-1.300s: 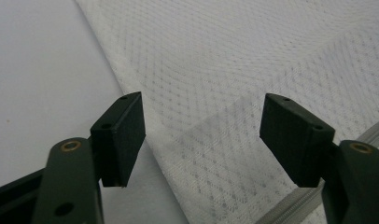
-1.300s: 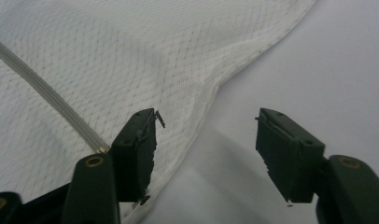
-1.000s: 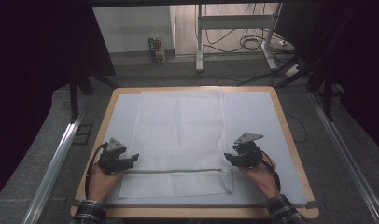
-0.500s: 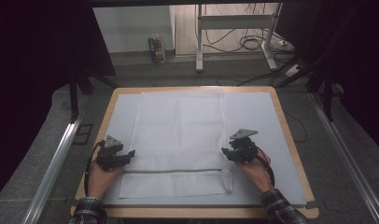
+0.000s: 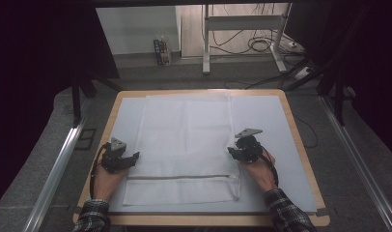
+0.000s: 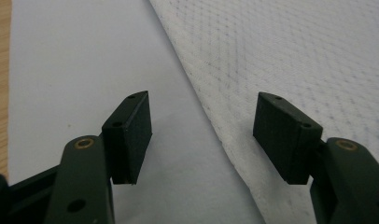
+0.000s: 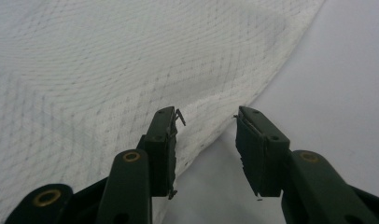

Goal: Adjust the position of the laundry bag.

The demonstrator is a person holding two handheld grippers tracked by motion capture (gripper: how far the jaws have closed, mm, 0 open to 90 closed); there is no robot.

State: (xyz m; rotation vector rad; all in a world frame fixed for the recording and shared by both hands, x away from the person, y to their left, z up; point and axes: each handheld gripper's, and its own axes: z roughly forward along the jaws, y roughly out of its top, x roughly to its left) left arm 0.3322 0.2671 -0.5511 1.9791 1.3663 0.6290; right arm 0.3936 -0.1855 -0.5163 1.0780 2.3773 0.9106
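Note:
A white mesh bag (image 5: 184, 135) lies flat on a pale mat (image 5: 266, 125), with a grey zipper (image 5: 179, 177) running across near its front end. My left gripper (image 5: 132, 157) sits at the bag's left edge. In the left gripper view its jaws (image 6: 201, 126) stand open over that edge, one pad above the mat and the other above the mesh (image 6: 295, 56). My right gripper (image 5: 231, 152) is at the bag's right edge. Its jaws (image 7: 204, 135) have just been closing, with the mesh (image 7: 108, 60) edge in the gap between them and the pads not pressing on it.
The mat covers a wooden table (image 5: 300, 145). A metal rail (image 5: 59, 164) runs along the floor on the left. Beyond the table's far side stand a white frame (image 5: 242, 29) and loose cables (image 5: 261, 46). Dark curtains hang on both sides.
My right gripper has slid a little inward and away from me, onto the bag's right edge, and its jaws have narrowed. The left gripper has stayed in place.

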